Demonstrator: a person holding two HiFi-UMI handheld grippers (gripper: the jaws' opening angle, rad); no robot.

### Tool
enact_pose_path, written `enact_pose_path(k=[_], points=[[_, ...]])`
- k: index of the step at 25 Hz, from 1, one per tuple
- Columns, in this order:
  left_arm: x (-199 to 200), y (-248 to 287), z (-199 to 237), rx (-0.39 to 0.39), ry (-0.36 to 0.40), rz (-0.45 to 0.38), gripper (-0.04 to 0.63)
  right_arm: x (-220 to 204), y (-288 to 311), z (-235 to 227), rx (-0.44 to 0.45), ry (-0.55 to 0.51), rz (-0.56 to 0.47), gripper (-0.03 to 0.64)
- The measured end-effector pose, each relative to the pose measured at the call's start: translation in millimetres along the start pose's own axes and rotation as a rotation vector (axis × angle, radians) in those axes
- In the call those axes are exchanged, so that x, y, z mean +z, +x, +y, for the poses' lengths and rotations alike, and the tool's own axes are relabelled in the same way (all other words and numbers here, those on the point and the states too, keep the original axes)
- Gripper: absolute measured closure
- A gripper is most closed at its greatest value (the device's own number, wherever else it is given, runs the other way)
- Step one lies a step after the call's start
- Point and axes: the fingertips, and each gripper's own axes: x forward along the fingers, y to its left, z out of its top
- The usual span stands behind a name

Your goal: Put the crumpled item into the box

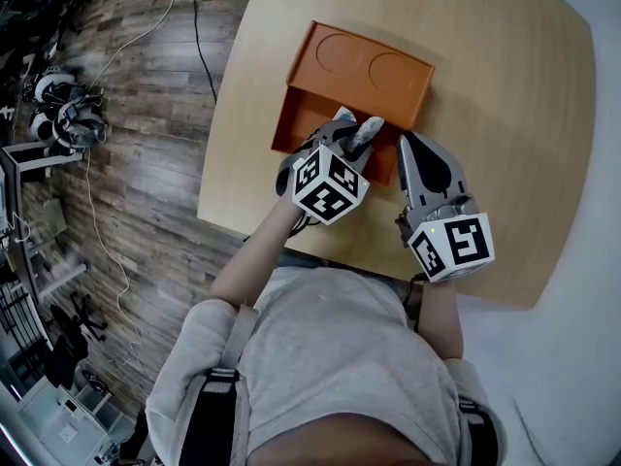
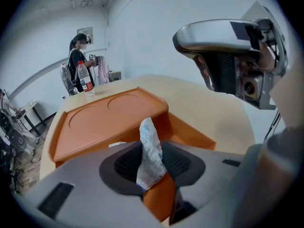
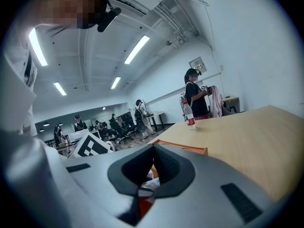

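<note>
An orange box point(image 1: 312, 115) lies open on the wooden table, its lid point(image 1: 374, 66) with two round recesses folded back. My left gripper point(image 1: 357, 130) is shut on the crumpled item point(image 1: 365, 134), a white and grey wad of wrapper, and holds it over the open box. In the left gripper view the crumpled item point(image 2: 151, 151) stands upright between the black pads point(image 2: 127, 164), with the box's lid point(image 2: 104, 120) behind it. My right gripper point(image 1: 408, 144) sits just to the right, at the box's near right corner, jaws together and empty point(image 3: 142, 190).
The table point(image 1: 505, 85) has bare wood to the right of the box; its near edge runs under my arms. A water bottle point(image 2: 84, 82) stands at the far side. A person point(image 2: 76, 56) stands behind it. Cables cross the wooden floor point(image 1: 146, 115) on the left.
</note>
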Motion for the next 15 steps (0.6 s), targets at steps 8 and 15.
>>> enact_pose_path(k=[8, 15], points=[[-5.1, 6.2, -6.1, -0.024, 0.042, 0.031, 0.445, 1.3, -7.6, -0.9, -0.016, 0.003, -0.011, 0.607], [3.2, -1.8, -6.2, -0.03, 0.033, 0.005, 0.425, 6.2, -14.5, 1.3, -0.031, 0.01, -0.02, 0.607]])
